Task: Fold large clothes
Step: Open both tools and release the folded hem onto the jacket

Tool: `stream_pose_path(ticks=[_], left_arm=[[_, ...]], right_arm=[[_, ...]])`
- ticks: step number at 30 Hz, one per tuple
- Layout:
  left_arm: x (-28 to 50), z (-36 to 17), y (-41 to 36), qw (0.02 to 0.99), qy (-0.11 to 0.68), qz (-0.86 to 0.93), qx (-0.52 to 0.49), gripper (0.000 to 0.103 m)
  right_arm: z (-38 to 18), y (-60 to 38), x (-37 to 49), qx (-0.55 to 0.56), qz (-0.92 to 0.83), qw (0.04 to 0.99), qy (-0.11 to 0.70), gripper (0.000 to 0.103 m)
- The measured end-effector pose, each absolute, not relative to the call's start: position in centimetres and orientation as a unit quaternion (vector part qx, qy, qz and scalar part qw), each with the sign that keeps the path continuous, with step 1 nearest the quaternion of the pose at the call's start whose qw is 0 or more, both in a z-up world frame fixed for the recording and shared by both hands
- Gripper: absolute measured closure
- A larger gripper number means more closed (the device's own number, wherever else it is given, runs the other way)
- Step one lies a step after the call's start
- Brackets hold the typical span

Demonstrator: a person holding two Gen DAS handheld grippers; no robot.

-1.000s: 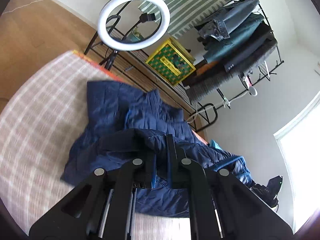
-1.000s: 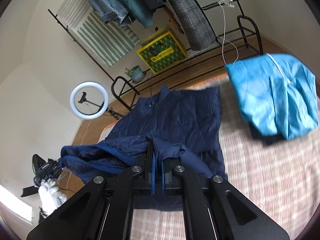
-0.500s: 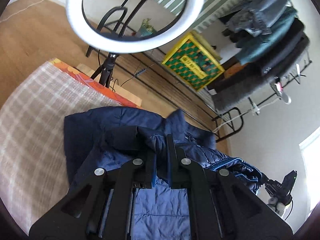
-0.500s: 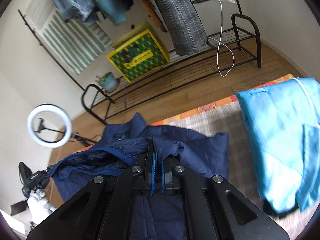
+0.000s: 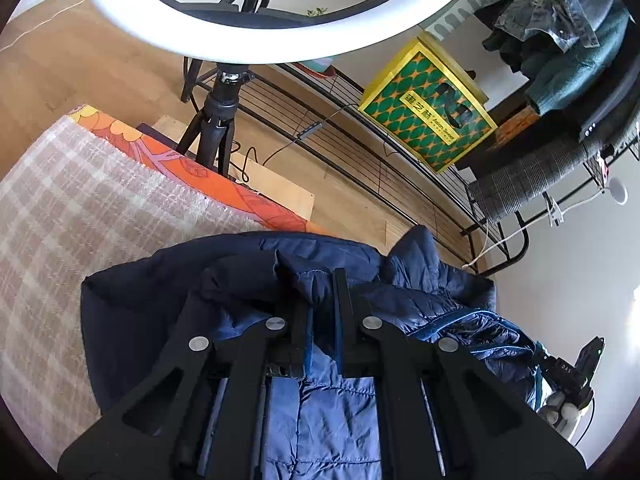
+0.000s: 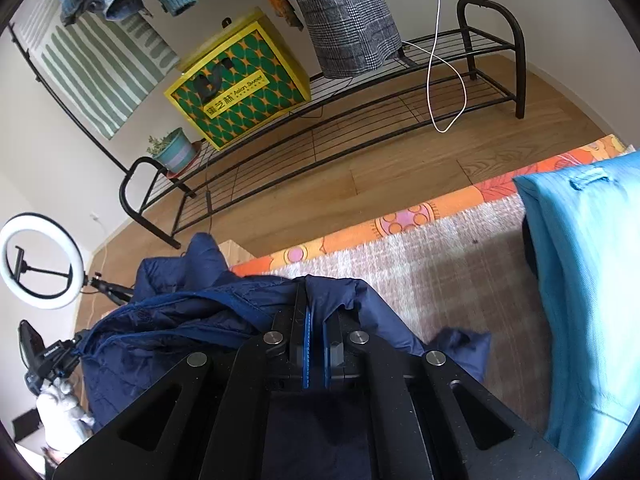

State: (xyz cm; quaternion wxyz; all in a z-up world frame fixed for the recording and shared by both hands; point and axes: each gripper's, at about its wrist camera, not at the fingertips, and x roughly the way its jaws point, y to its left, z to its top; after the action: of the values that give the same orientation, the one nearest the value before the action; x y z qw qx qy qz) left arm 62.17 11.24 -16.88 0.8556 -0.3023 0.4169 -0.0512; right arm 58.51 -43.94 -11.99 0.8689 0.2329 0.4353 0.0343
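A navy quilted jacket (image 5: 132, 312) lies on the checked blanket (image 5: 60, 216), its lower half folded up over its upper part near the bed's far edge. My left gripper (image 5: 318, 292) is shut on a bunched fold of the jacket's hem. My right gripper (image 6: 310, 300) is shut on another part of the same hem of the jacket (image 6: 168, 344). Both hold the fabric close to the jacket's collar (image 5: 416, 248), which sticks up at the bed edge.
A folded light blue garment (image 6: 588, 272) lies on the bed at the right. A ring light (image 5: 248, 28) on a tripod stands very close ahead of the left gripper. Beyond are a black clothes rack (image 6: 360, 120), a yellow-green box (image 6: 236, 80) and wooden floor.
Both grippers have carried the jacket's hem forward over the jacket toward the collar and the bed's far edge. The ring light and rack now loom much closer.
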Motion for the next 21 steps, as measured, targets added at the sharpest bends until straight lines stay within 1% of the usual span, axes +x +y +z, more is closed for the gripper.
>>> stream_pose_path(ticks=[2, 3, 4, 5, 6, 10, 15, 16, 17, 18, 19, 20, 21], left_arm=[[62.1, -16.8, 11.1, 0.857, 0.408, -0.040, -0.312, 0.097], [62.0, -16.6, 11.0, 0.860, 0.402, -0.039, -0.312, 0.095], [62.0, -16.4, 10.8, 0.862, 0.398, -0.038, -0.310, 0.092], [62.0, -16.1, 10.8, 0.864, 0.394, -0.040, -0.312, 0.086], [61.9, -15.7, 10.9, 0.865, 0.386, -0.045, -0.316, 0.081], [61.7, -13.7, 10.8, 0.875, 0.370, -0.062, -0.306, 0.078], [60.6, -11.0, 9.7, 0.902, 0.351, -0.067, -0.242, 0.077], [60.7, -10.9, 9.5, 0.903, 0.353, -0.066, -0.236, 0.076], [60.9, -10.9, 9.4, 0.901, 0.357, -0.064, -0.236, 0.071], [61.3, -11.2, 9.5, 0.896, 0.366, -0.064, -0.243, 0.063], [61.7, -11.5, 9.7, 0.889, 0.375, -0.066, -0.256, 0.059], [62.3, -12.3, 10.4, 0.871, 0.388, -0.077, -0.291, 0.053], [62.6, -13.1, 11.4, 0.848, 0.399, -0.089, -0.337, 0.053]], right_arm=[[-11.9, -43.8, 58.8, 0.235, 0.046, 0.873, 0.424, 0.100], [-11.6, -43.7, 58.8, 0.229, 0.053, 0.878, 0.417, 0.099], [-11.4, -43.6, 58.8, 0.225, 0.054, 0.880, 0.415, 0.098], [-11.1, -43.5, 58.7, 0.225, 0.057, 0.881, 0.413, 0.098], [-10.9, -43.5, 58.6, 0.224, 0.061, 0.880, 0.414, 0.097], [-9.7, -43.6, 58.0, 0.198, 0.062, 0.885, 0.417, 0.096], [-7.8, -42.5, 57.1, 0.132, 0.062, 0.899, 0.413, 0.094], [-7.8, -42.4, 57.2, 0.128, 0.065, 0.900, 0.412, 0.094], [-7.8, -42.5, 57.5, 0.131, 0.064, 0.899, 0.412, 0.094], [-8.1, -43.0, 58.0, 0.153, 0.071, 0.893, 0.417, 0.090], [-8.4, -43.3, 58.4, 0.176, 0.079, 0.885, 0.423, 0.077], [-8.9, -43.9, 59.0, 0.212, 0.093, 0.872, 0.432, 0.067], [-9.7, -44.6, 59.5, 0.259, 0.107, 0.852, 0.442, 0.056]])
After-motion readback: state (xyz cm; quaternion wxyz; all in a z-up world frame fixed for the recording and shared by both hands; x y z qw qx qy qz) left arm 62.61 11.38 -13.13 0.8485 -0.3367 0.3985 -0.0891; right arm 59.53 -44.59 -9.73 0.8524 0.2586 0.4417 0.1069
